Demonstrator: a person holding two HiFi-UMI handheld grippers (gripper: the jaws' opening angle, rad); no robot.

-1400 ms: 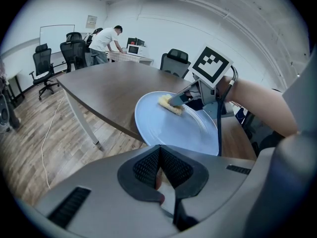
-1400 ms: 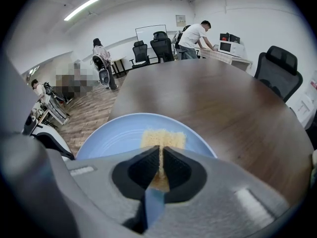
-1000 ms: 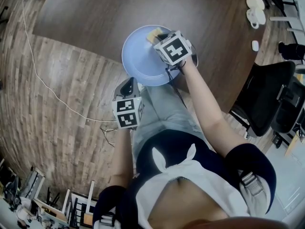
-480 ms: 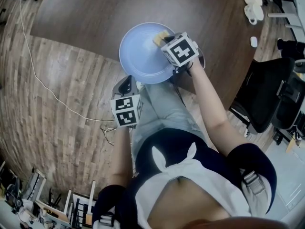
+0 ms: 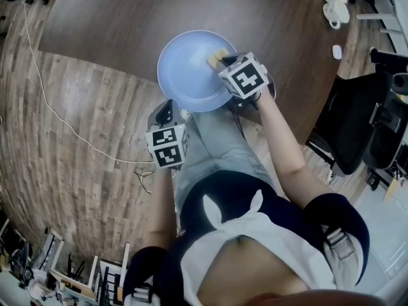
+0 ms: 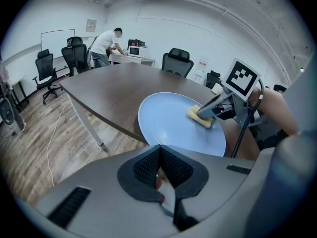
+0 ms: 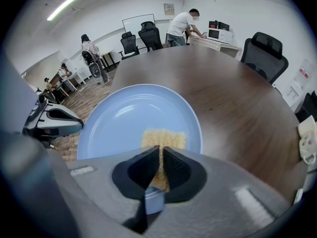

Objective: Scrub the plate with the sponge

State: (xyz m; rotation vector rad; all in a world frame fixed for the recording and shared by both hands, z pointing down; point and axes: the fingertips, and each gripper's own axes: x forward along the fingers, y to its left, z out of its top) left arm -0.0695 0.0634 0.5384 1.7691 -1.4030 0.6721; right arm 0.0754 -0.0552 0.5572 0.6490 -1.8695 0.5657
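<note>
A pale blue plate [image 5: 188, 72] sits at the near edge of the dark table and overhangs it. My right gripper [image 5: 223, 60] is shut on a yellow sponge [image 5: 215, 57] and presses it on the plate's right part. In the right gripper view the sponge [image 7: 163, 138] lies flat on the plate [image 7: 124, 118] ahead of the gripper [image 7: 161, 150]. My left gripper [image 5: 169, 111] is at the plate's near left rim with its jaws closed on it. The left gripper [image 6: 159, 150] hides that rim. Its view shows the plate [image 6: 168, 125], the sponge [image 6: 200, 117] and the right gripper [image 6: 210, 112].
The brown table [image 5: 127, 18] runs far and to the right. White cups [image 5: 335, 8] stand at its far right. Black office chairs [image 5: 357, 126] are on the right. A white cable [image 5: 57, 107] trails over the wooden floor. People [image 6: 106, 43] stand at the room's back.
The right gripper has slid the sponge across the plate, to the right and a little nearer. The left gripper has stayed at the plate's rim.
</note>
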